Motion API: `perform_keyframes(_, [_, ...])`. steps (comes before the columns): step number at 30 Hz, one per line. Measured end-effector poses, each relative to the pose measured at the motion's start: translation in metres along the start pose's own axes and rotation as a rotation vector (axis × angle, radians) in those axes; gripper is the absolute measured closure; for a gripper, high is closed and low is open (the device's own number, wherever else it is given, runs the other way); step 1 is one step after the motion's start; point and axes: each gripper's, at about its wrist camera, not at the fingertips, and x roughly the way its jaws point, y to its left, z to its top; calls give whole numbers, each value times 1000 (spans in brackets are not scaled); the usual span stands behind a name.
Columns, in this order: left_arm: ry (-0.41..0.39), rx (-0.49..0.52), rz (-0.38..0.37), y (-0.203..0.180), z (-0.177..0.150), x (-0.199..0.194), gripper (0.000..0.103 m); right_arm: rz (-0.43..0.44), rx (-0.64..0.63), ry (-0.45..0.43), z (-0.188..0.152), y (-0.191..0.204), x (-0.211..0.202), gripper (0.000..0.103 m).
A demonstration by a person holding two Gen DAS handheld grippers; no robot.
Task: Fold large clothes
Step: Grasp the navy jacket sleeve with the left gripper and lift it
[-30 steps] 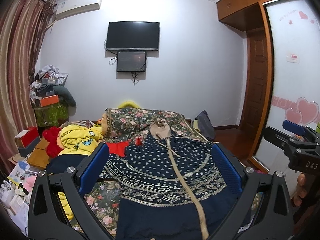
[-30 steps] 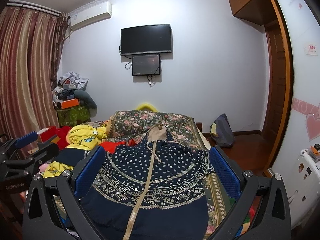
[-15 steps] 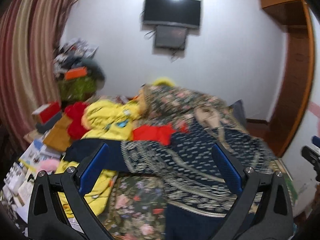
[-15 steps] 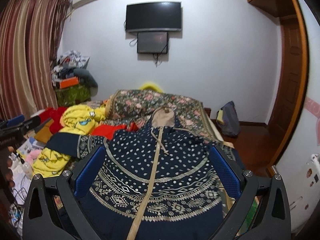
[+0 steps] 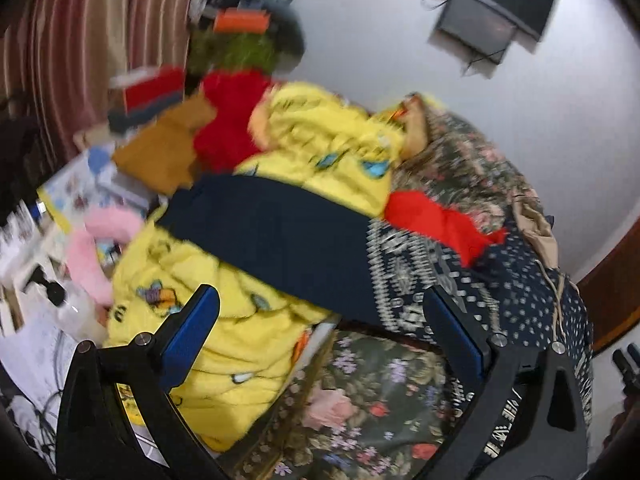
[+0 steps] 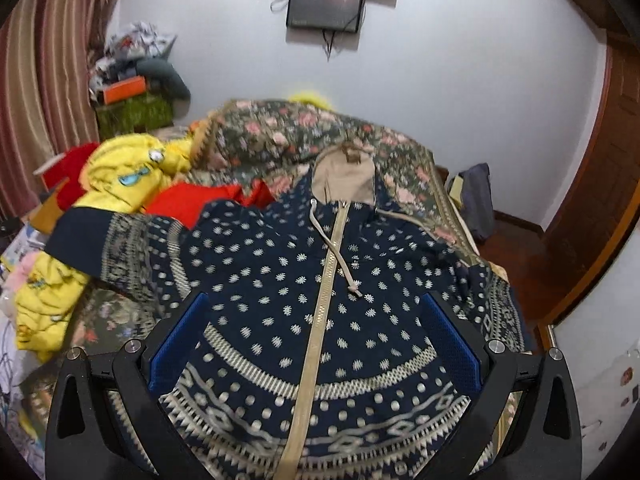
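Garment: navy hooded zip jacket with cream dots [image 6: 320, 280] spread flat on floral bed [image 5: 360, 392], hood far | Sleeve [image 5: 280, 236] runs leftward, nearer left gripper [image 5: 320, 340] | Right gripper [image 6: 316, 344] over zip | Jaws: both spread apart, empty

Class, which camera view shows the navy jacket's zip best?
The right wrist view: the zip runs sharp and unbroken down the jacket, from hood to hem. The left wrist view is blurred, showing mostly the sleeve; the zip isn't discernible.
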Motion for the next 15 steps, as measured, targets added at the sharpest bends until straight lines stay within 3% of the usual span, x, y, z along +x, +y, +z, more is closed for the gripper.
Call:
perform_keyframes(6, [163, -252, -119, 59, 17, 61, 1, 18, -18, 89, 7, 6, 45, 0])
perform_keyframes(8, [191, -313, -148, 73, 21, 77, 10, 23, -19, 104, 7, 8, 54, 0])
perform_keyframes(12, [230, -430, -215, 97, 24, 104, 14, 36, -28, 131, 2, 12, 69, 0])
perform_keyframes(15, [230, -479, -219, 106, 25, 120, 26, 34, -48, 152, -3, 14, 77, 0])
